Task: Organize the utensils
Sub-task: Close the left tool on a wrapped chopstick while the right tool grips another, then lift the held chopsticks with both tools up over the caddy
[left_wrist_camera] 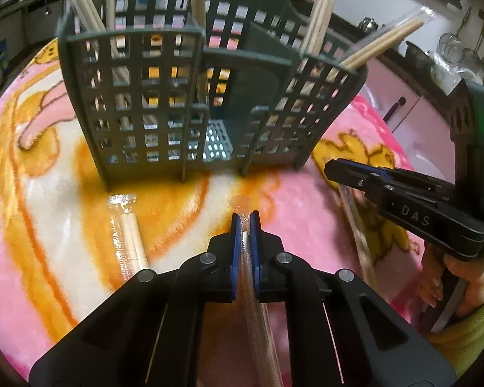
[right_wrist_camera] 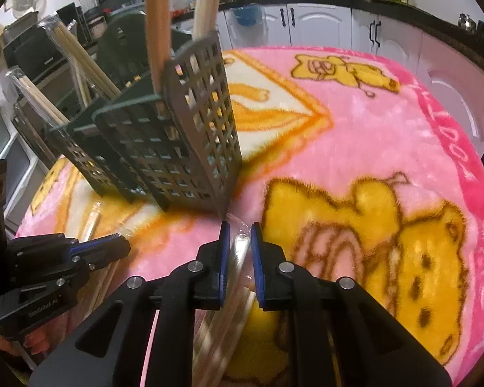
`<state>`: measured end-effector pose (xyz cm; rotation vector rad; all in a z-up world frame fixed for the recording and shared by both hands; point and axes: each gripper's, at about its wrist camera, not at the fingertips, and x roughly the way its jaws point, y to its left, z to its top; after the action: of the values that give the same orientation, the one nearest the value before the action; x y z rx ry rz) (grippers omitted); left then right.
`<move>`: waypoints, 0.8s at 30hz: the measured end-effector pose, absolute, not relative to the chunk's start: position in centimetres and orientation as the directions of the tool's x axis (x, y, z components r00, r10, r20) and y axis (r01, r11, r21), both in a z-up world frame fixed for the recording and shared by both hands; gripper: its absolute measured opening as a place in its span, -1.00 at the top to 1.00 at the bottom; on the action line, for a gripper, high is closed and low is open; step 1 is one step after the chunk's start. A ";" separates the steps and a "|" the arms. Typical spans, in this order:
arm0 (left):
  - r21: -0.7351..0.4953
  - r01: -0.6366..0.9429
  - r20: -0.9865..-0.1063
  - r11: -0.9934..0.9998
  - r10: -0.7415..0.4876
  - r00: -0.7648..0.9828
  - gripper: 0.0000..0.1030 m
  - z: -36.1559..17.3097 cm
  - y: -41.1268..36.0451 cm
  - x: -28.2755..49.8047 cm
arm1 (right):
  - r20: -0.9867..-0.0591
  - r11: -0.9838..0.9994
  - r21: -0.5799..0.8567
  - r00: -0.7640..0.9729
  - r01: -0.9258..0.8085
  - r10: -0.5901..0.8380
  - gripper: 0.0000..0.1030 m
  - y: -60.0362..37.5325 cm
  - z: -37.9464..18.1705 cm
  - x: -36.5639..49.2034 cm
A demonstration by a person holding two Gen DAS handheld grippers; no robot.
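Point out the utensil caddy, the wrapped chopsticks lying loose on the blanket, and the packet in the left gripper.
utensil caddy (left_wrist_camera: 138, 96): left wrist view, front grid wall.
wrapped chopsticks (left_wrist_camera: 132, 242): left wrist view, mid-packet.
left gripper's packet (left_wrist_camera: 242, 208): left wrist view, wrapper tip.

We see both fisheye views lit warmly from above, the colours of the pink blanket (left_wrist_camera: 306, 213) oversaturated. Glare whitens the plastic sleeve (left_wrist_camera: 126, 225) lying in front of the green caddy (left_wrist_camera: 138, 96). Around the caddy, straight lines bow and the corners fall black. Behind it the kitchen is dim and soft, perhaps from motion blur.
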<state>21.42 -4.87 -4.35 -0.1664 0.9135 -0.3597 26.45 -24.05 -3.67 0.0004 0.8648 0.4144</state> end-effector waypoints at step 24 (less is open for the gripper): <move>-0.340 0.258 -0.602 0.904 -0.420 0.679 0.95 3.0 -2.2 19.4 | -0.546 0.860 0.222 0.672 -0.459 0.500 0.85 -24.0 4.9 21.8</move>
<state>19.44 -2.21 3.00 -0.2356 0.7316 -0.3849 21.85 -24.03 4.89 0.0674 0.6350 0.5405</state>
